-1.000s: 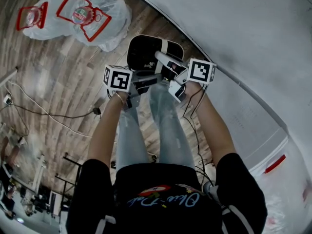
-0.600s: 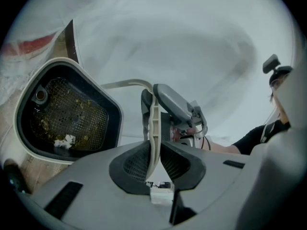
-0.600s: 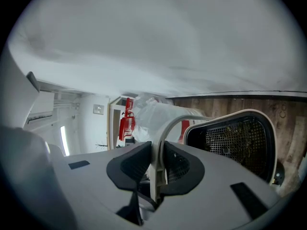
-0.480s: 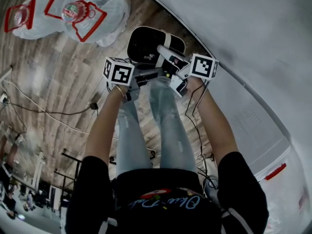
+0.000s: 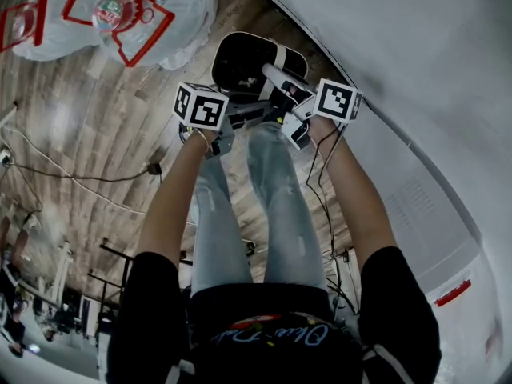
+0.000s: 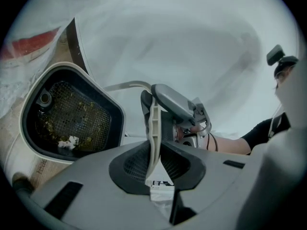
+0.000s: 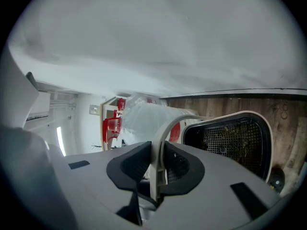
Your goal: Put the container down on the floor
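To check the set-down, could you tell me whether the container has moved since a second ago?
Yes, the container has sunk toward the floor: in the head view it keeps its size while the plastic bag lying there looks larger.

Soft, even light fills every view, with no hard shadows. The big white surface on the right is bright and almost featureless, and the plastic bags far left catch mild glare. The container is dim inside, yet its mesh reads sharp. Floor planks bend at the edges. Both gripper views are round with black corners, and the left gripper and right gripper look slightly soft.
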A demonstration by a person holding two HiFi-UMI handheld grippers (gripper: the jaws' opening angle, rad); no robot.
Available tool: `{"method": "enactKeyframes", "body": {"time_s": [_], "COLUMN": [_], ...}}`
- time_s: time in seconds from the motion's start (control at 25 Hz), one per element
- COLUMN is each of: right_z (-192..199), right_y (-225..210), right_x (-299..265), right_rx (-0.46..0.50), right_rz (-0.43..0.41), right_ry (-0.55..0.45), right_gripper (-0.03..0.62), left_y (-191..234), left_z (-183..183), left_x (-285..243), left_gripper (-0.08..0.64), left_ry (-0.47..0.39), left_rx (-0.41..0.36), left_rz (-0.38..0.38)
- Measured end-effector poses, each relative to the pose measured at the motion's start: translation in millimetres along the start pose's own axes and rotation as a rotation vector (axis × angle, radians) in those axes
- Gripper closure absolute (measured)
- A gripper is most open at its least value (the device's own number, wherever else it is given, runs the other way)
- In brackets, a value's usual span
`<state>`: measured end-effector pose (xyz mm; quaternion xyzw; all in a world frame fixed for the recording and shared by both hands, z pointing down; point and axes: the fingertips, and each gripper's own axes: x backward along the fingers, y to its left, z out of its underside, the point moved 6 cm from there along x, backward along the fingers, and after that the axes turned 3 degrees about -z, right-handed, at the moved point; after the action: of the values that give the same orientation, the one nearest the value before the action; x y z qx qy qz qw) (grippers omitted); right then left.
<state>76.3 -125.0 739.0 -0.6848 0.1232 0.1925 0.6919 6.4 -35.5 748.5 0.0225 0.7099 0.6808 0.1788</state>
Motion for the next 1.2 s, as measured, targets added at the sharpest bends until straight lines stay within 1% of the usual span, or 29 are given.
{"method": "enactKeyframes", "body": {"time_s": [0.24,0.4,0.64,0.8,1.0,1.2], "right_z": [2,3,5,2,1,4], "right_y": [-17,-29,-46,-53,-56,-63], "right_x": [-9,-13,-18,-19,-18,-16], "right_rx": [-0.008,-0.010,-0.020,-0.022,-0.024,-0.035], "right_rz": [0.012,0.044,0.076,0.087,0.094,0.124], "right_ry": [-0.005,0.007,-0.002,-0.016,-0.009,0.001], "right_gripper": [0.528,0.528,0.528,0.528,0.528,0.528], "left_y": [19,29,46,52,53,57], "left_z": [0,2,3,1,1,4], "left_x": [-3,-8,-13,-17,-20,-23], "left_gripper": [0.517,0.517,0.517,0.517,0.515,0.512], "left_ry": [-0.002,-0.002,0.003,-0.002,0.005,0.014], "left_rx": [0.007,0.012,0.007,0.009,0.016,0.016], "left_rz": [-0.009,-0.029,-0.051,-0.054,-0.054,-0.077]}}
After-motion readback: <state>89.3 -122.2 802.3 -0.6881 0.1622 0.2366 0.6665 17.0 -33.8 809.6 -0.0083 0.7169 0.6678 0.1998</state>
